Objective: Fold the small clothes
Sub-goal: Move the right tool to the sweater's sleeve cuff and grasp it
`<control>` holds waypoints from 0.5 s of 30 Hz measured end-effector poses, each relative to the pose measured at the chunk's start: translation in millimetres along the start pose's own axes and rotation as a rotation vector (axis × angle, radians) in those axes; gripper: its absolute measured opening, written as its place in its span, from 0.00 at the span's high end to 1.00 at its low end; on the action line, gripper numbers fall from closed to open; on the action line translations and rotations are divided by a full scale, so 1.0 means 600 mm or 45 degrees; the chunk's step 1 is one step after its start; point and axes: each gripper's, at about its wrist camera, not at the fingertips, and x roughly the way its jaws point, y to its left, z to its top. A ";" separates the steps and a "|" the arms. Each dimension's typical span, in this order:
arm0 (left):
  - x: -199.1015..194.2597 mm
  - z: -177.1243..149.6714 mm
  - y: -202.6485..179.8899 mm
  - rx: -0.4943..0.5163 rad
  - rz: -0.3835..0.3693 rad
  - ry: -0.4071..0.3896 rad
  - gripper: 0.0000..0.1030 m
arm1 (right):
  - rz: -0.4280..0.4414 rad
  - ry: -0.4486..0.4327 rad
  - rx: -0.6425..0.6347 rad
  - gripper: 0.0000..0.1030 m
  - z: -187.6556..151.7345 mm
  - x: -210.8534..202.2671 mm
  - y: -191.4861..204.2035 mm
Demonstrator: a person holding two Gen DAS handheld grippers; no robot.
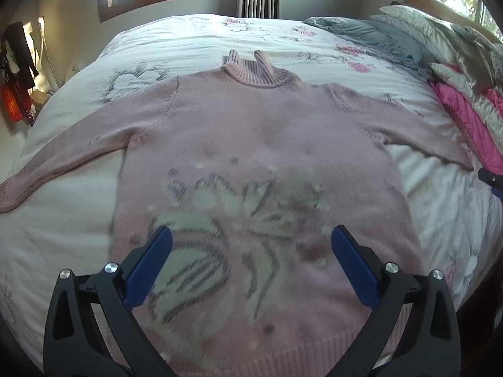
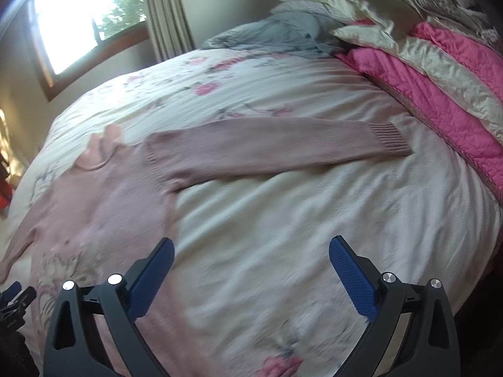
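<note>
A pink turtleneck sweater lies flat and face up on the bed, collar at the far side, both sleeves spread wide. A grey and cream knitted pattern covers its lower front. My left gripper hovers open over that pattern, nothing between its blue pads. In the right wrist view the sweater fills the left side and its right sleeve reaches toward the pillows. My right gripper is open above the bare quilt beside the sweater's right edge. The left gripper's tip shows at the left border.
The bed is covered by a white floral quilt. A grey crumpled garment lies at the far right, with pillows and a bright pink quilted cover stacked along the right side. Windows and a curtain stand behind the bed.
</note>
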 end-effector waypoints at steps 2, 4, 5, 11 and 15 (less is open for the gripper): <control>0.027 0.048 -0.029 -0.019 -0.006 -0.024 0.03 | -0.036 0.043 0.082 0.04 0.051 0.045 -0.061; 0.054 0.094 -0.065 -0.023 -0.021 -0.039 0.03 | -0.101 0.065 0.127 0.04 0.096 0.086 -0.120; 0.069 0.117 -0.086 -0.024 -0.034 -0.044 0.03 | -0.145 0.068 0.137 0.04 0.116 0.103 -0.146; 0.159 0.221 -0.215 0.031 -0.074 -0.032 0.03 | -0.242 0.214 0.322 0.04 0.191 0.210 -0.306; 0.206 0.250 -0.268 0.082 -0.076 -0.004 0.03 | -0.306 0.288 0.438 0.04 0.205 0.266 -0.397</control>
